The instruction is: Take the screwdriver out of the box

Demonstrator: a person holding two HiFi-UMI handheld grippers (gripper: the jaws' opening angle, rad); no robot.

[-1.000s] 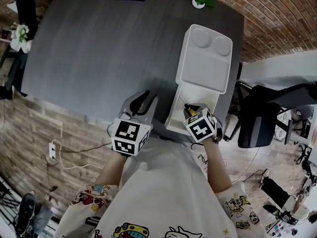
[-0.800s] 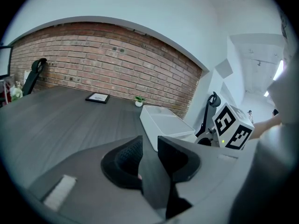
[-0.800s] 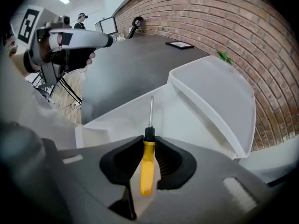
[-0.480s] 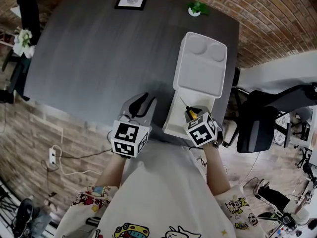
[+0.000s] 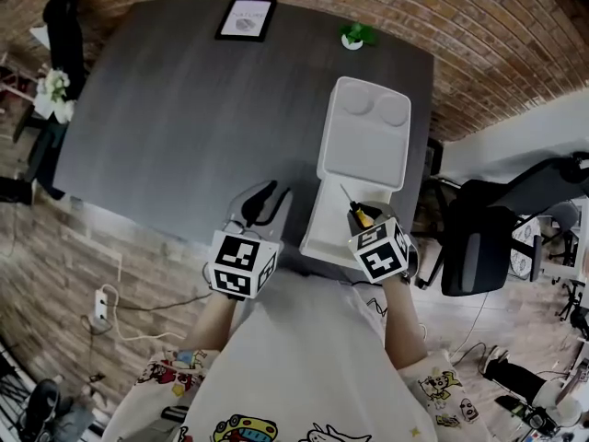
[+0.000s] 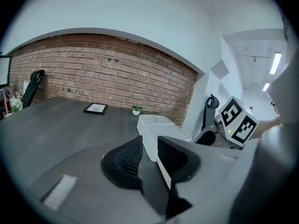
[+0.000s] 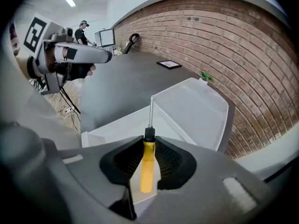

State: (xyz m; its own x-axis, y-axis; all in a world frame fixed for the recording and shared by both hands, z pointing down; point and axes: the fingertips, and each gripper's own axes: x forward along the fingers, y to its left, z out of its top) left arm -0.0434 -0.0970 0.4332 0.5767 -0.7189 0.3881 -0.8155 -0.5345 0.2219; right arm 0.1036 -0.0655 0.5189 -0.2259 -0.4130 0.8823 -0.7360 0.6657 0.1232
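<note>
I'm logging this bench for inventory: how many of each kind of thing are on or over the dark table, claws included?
White box: 1
Screwdriver: 1
Picture frame: 1
Potted plant: 1
Claws: 2, the left claw and the right claw
Total: 6

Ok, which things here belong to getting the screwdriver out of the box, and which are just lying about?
Part of the job:
- screwdriver, yellow handle, clamped in the right gripper
- white box, lid open
- left gripper, open and empty, beside the box

Just lying about:
- picture frame
- potted plant
- office chair
- power strip on the floor
</note>
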